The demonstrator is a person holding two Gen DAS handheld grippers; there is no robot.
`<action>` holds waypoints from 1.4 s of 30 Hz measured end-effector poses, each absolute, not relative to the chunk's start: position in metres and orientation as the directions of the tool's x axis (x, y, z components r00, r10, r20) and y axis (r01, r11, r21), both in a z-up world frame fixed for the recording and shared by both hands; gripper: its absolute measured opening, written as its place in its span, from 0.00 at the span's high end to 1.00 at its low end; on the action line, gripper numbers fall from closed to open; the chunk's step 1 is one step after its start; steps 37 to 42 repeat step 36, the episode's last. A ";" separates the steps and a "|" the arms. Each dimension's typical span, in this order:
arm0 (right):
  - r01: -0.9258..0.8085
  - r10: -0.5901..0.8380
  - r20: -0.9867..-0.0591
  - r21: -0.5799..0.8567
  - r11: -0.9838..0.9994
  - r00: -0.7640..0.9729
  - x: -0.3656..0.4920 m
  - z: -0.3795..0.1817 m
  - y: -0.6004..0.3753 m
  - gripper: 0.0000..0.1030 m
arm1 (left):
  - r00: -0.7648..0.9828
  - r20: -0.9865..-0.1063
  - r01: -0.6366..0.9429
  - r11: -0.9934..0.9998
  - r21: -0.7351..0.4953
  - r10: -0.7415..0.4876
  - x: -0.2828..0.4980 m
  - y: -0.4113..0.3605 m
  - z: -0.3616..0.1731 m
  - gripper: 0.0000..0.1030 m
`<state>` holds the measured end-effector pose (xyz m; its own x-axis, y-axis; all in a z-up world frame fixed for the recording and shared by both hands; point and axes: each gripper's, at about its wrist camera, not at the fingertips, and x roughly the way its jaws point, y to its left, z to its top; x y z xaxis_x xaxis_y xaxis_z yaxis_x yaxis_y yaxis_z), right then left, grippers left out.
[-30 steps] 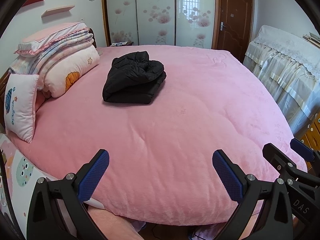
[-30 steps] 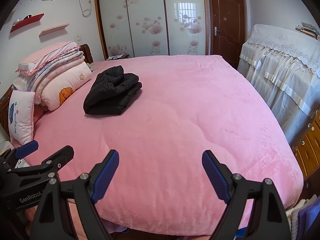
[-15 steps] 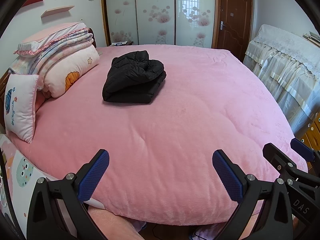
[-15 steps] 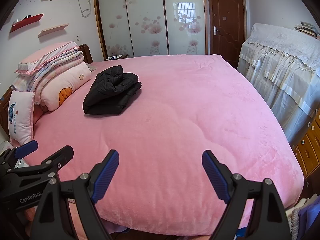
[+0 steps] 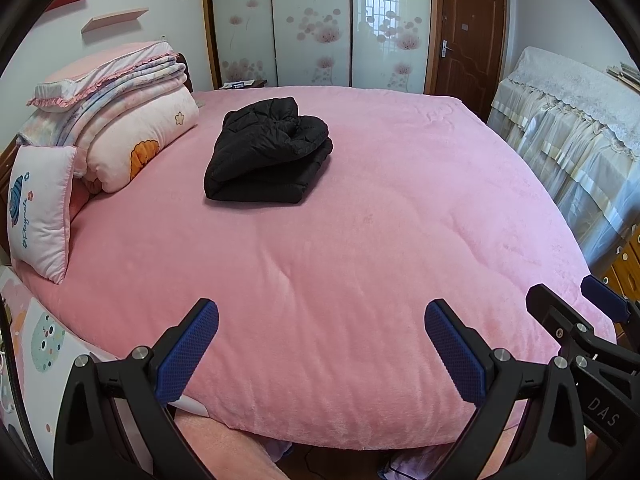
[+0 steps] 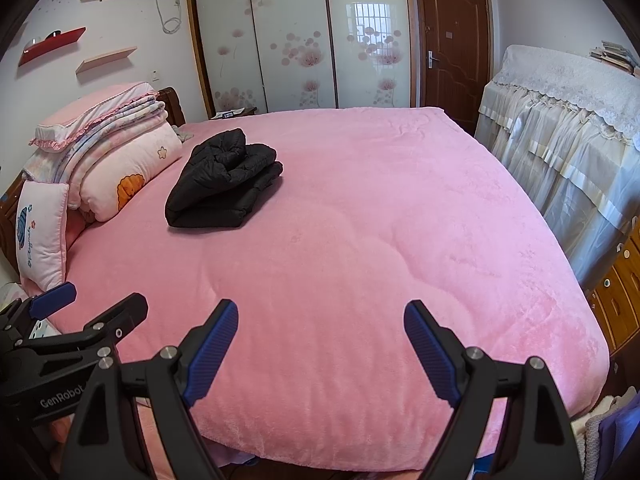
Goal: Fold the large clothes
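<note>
Pink plush bedding covers a wide bed (image 5: 360, 280) that fills a bedroom, with sliding wardrobe doors (image 5: 312, 24) printed with flowers at the far side and a brown door (image 5: 468, 36) beside them. A black padded jacket (image 5: 268, 152) lies folded into a thick bundle on the bed, toward the far left part, near a stack of folded quilts (image 5: 128, 120) and a small white pillow (image 5: 40, 212) by the headboard. To the right of the bed stands furniture under a pale lace-edged cover (image 5: 568, 120).

Both tongs hang over the near edge of the bed, well apart from the jacket. The left tongs (image 5: 320, 348) stand wide apart with nothing between their blue pads, only pink bedding below. The right tongs (image 6: 320, 348) are likewise spread wide and hold nothing. Each view catches the other tool at its side edge: the right one at the right of the left view, the left one at the left of the right view.
</note>
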<state>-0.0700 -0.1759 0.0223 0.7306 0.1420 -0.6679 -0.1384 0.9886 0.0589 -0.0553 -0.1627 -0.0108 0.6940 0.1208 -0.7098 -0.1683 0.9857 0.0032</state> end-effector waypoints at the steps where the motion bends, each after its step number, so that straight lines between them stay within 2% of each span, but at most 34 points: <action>1: -0.138 0.141 -0.668 0.058 0.989 0.730 -0.070 0.022 -0.176 0.17 | 0.693 -0.711 -0.168 0.986 0.003 0.120 -0.055 -0.162 -0.011 0.01; 42: -0.137 0.141 -0.670 0.059 0.989 0.729 -0.070 0.024 -0.177 0.17 | 0.676 -0.727 -0.168 0.986 0.002 0.117 -0.052 -0.158 -0.018 0.01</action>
